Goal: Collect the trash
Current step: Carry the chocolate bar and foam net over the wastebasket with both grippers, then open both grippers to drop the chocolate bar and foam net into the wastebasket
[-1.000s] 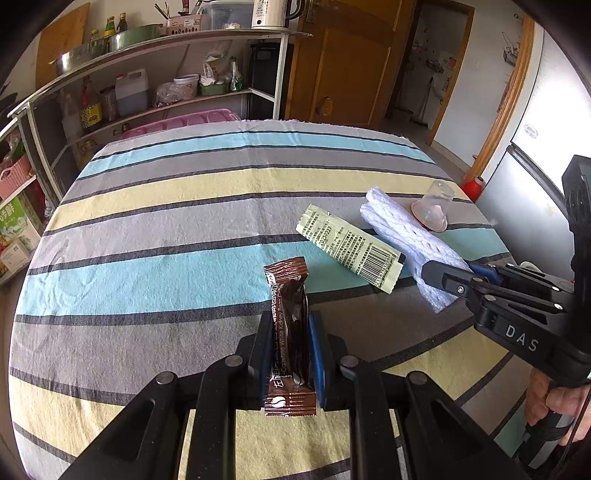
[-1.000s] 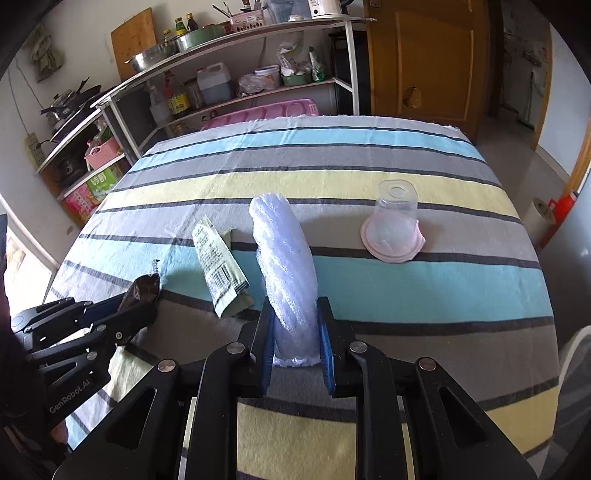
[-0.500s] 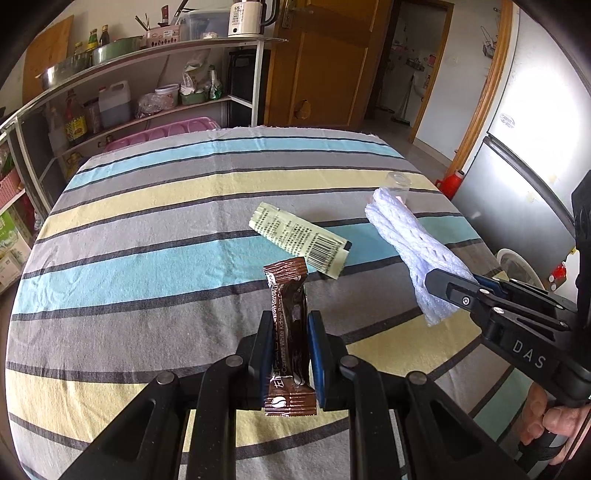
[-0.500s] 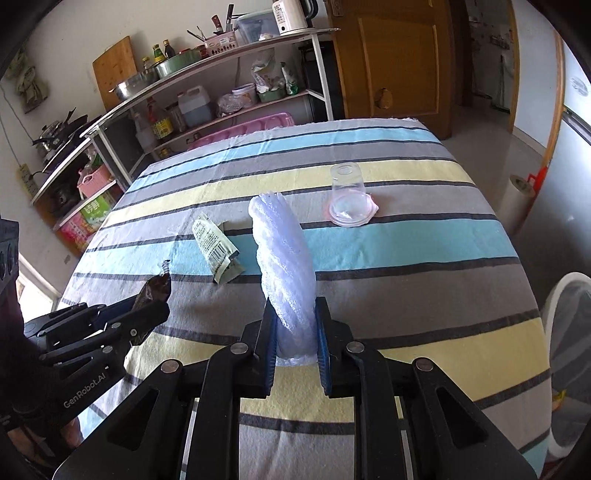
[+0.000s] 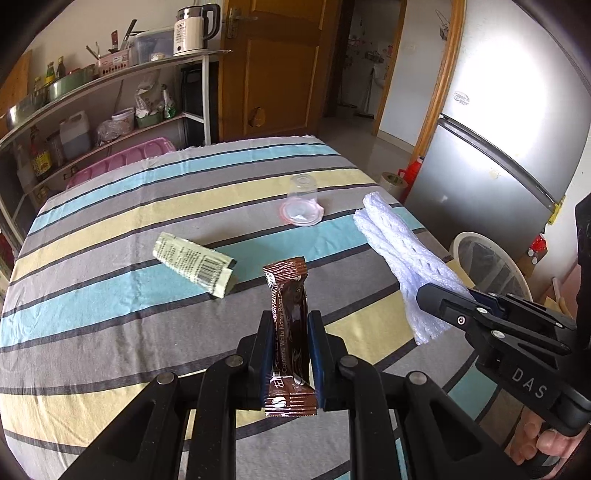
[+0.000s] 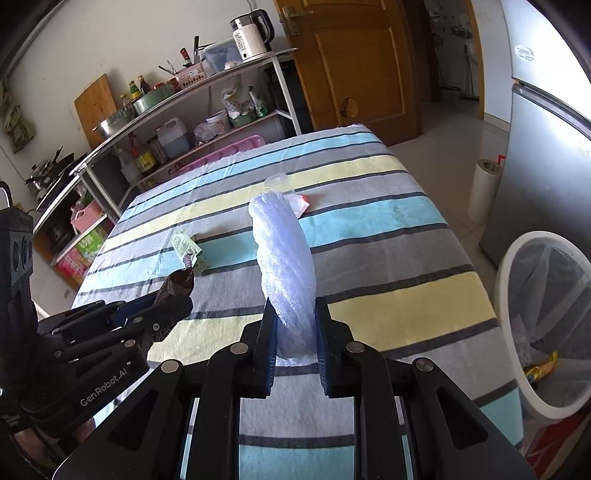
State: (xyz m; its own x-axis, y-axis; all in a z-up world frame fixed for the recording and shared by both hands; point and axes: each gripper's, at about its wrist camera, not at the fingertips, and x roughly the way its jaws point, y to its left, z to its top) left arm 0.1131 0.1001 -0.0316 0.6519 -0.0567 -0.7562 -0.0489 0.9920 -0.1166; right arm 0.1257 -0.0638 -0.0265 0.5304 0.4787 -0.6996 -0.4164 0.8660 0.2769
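Striped tablecloth (image 5: 110, 295) below — brown wrapper (image 5: 290, 325) between left hand-held gripper (image 5: 290, 332) fingers.

I see a cloth (image 5: 110, 280) striped turquoise, grey and pale yellow with thin dark lines. My left holds a dark brown wrapper (image 5: 289, 325), white lettering; my right, white foam netting (image 6: 286, 266). A pale green packet (image 5: 194, 262) carries a barcode.

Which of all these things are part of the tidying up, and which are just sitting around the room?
Part of the job:
- brown wrapper, in the left gripper
- white foam net, in the right gripper
- green packet
- plastic cup
- bin

Just around:
- kettle
- fridge
- shelf
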